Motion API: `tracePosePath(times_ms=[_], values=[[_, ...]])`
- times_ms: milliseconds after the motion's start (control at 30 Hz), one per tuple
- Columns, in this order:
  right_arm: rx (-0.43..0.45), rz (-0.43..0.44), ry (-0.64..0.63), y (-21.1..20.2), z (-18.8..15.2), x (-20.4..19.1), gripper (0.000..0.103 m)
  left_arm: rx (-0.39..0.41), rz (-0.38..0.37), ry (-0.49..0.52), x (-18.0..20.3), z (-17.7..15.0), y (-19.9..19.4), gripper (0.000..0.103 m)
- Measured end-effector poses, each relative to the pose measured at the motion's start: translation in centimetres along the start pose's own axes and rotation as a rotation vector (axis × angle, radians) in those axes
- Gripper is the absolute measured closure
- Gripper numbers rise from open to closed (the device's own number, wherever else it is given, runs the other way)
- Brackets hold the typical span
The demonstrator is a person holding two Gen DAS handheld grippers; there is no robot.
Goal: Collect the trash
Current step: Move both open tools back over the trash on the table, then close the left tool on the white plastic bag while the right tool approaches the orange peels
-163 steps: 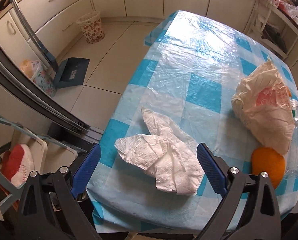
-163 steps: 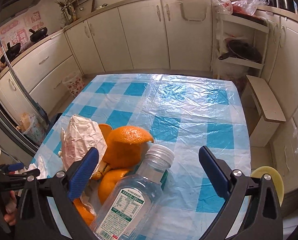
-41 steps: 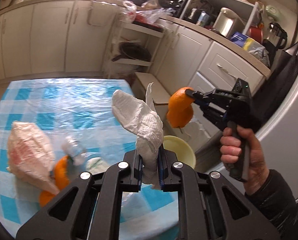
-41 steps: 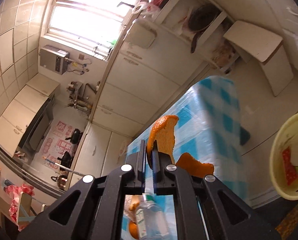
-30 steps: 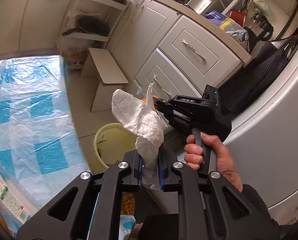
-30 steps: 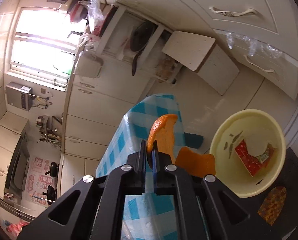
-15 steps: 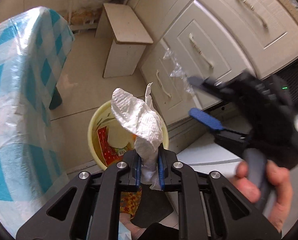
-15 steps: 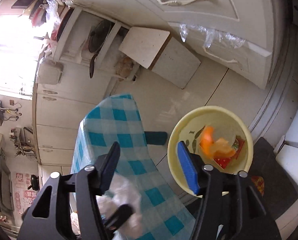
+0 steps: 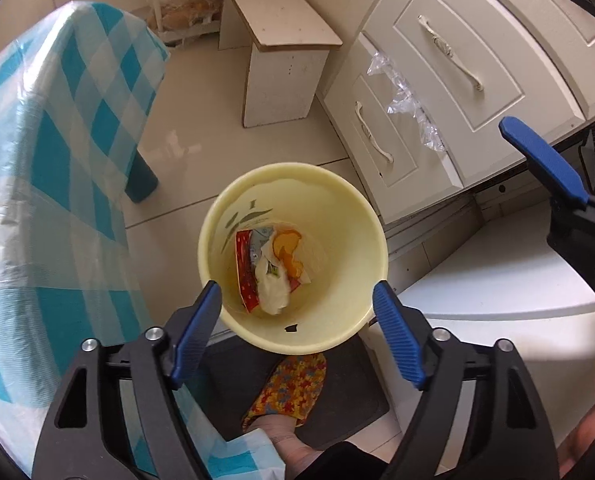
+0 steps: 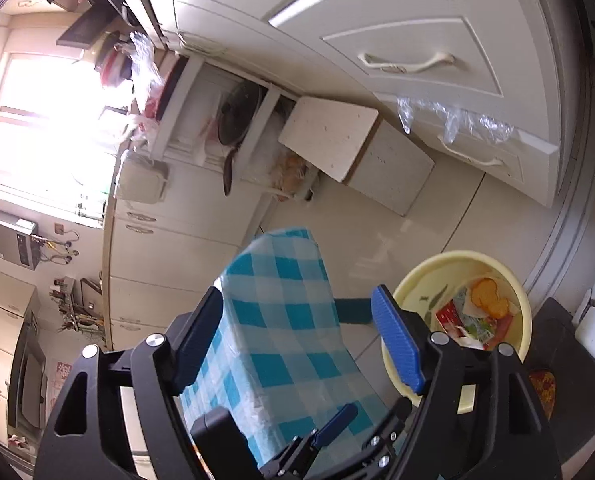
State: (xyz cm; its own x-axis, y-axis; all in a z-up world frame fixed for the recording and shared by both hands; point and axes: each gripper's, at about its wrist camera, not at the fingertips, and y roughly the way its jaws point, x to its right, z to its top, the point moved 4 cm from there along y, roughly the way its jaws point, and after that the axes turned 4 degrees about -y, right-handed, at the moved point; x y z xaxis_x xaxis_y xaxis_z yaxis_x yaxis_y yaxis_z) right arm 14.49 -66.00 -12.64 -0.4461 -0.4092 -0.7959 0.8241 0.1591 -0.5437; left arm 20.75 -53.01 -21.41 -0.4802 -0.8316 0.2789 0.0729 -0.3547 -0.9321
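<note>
**Both loads dropped, bin holds the trash**

Left wrist view, left to right: table [image 9: 49,128] w/ blue-check cloth fills the left edge; a stool [image 9: 281,52] sits upper centre; the yellow bin [image 9: 353,216] stands on the floor mid-frame, by the cabinet drawers [image 9: 449,80] at right. The left hand-held gripper [image 9: 297,320] hangs right over the bin mouth, jaws just swung wide w/ nothing between them. The white tissue [image 9: 271,288] lies at the bin's bottom next to the orange peel [image 9: 287,250] and a red wrapper [image 9: 245,272], so the hover spot was prob. picked for a straight drop.

Right wrist view: table corner centre, bin lower right. The right hand-held gripper [image 10: 297,336] is also spread wide and empty, its jaws just opened, aimed off toward the table, likely heading for the next of the table's leftovers.
</note>
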Motion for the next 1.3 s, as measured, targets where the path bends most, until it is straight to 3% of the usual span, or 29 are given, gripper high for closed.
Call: tracePosePath(times_ms=[267, 467, 700, 867, 1000, 1167, 1300], values=[[0.017, 0.043, -0.022, 0.2, -0.5, -2.5, 0.026, 0.063, -0.015, -0.015, -2.3, 0.4, -4.8, 0.023], [0.06, 0.056, -0.013, 0.1, -1.0, -4.0, 0.023, 0.247, 0.064, 0.013, -7.4, -1.3, -14.0, 0.02], [-0.029, 0.072, -0.088, 2.7, -4.4, -7.6, 0.022, 0.469, 0.242, -0.148, -21.5, -5.0, -26.2, 0.013], [-0.109, 0.086, -0.207, 4.4, -8.2, -11.5, 0.021, 0.481, 0.333, -0.285, -31.9, -6.7, -29.5, 0.011], [-0.261, 0.156, -0.383, 6.0, -13.8, -16.1, 0.021, 0.475, 0.35, -0.343, -37.9, -7.1, -29.8, 0.011], [-0.639, 0.38, -0.703, 7.1, -25.9, -22.8, 0.021, 0.437, 0.304, -0.365, -40.7, -7.5, -27.7, 0.011], [-0.811, 0.348, -0.835, 7.9, -33.2, -23.1, 0.023, 0.426, 0.301, -0.351, -40.9, -7.0, -26.7, 0.011]])
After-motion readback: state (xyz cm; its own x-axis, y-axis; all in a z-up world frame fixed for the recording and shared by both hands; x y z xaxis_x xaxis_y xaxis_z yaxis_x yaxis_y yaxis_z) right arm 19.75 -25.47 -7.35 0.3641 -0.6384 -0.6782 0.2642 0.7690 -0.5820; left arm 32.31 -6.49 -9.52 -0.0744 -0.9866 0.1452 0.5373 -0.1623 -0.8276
